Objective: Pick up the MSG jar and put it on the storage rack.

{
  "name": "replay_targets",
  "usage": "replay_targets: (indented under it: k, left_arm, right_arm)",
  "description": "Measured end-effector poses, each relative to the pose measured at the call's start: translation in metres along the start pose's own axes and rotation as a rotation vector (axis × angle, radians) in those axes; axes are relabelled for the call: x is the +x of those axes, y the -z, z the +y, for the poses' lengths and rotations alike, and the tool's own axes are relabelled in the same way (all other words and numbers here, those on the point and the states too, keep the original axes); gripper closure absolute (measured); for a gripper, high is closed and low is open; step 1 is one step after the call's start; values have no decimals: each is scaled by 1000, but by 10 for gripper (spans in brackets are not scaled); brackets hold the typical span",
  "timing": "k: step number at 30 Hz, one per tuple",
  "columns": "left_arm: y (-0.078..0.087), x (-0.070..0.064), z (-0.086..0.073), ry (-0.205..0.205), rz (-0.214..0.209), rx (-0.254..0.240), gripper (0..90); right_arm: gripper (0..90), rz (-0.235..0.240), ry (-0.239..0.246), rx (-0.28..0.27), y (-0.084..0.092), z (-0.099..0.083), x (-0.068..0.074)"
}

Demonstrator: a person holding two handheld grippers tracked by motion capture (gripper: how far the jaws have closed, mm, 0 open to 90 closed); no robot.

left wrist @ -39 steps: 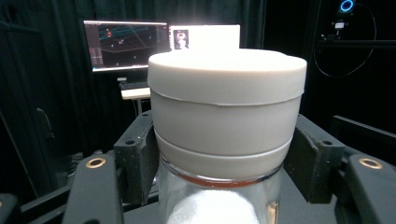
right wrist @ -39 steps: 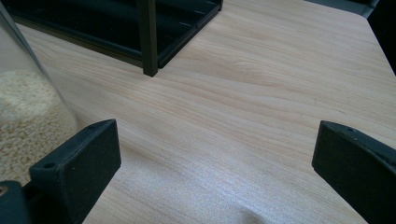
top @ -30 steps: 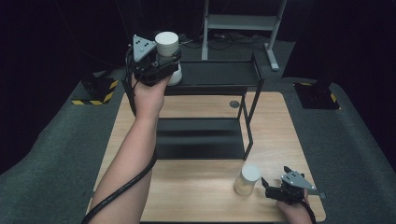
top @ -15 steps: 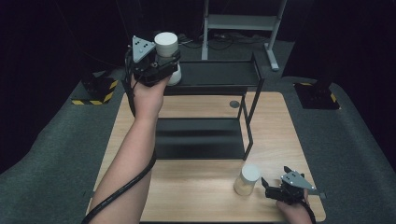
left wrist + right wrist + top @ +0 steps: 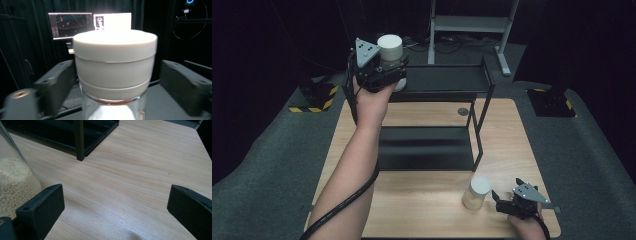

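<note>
A white-lidded jar (image 5: 390, 48) is flanked by the spread left gripper (image 5: 384, 67) at the rack's (image 5: 447, 80) top-shelf edge; actual grip cannot be told. The right gripper (image 5: 501, 199) is held wide apart over bare table (image 5: 140, 177), just beside a grain jar (image 5: 476, 192).

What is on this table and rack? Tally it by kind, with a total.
White-lidded glass jars: 2 (one up by the rack's top shelf, one with pale grains on the table)
Black two-tier metal rack: 1
Grippers: 2 (left, right)
Total: 5
</note>
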State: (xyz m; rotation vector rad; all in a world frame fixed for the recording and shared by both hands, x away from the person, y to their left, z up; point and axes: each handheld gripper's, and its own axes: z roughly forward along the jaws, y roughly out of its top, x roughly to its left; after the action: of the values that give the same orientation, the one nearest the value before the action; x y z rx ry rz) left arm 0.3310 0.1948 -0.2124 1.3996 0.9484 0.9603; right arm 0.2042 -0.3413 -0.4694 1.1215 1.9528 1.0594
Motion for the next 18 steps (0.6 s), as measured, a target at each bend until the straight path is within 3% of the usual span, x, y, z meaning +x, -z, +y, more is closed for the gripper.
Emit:
replay_targets:
  k: [2, 10, 18]
  left_arm:
    - [2, -1, 2, 13, -3, 3, 6]
    - [11, -2, 6, 20, 11, 21, 5]
    - [22, 1, -1, 28, 9, 16, 5]
  right_arm:
    - [6, 0, 1, 0, 0, 0, 0]
    - [6, -4, 8, 0, 0, 0, 2]
    - [6, -3, 7, 3, 0, 1, 1]
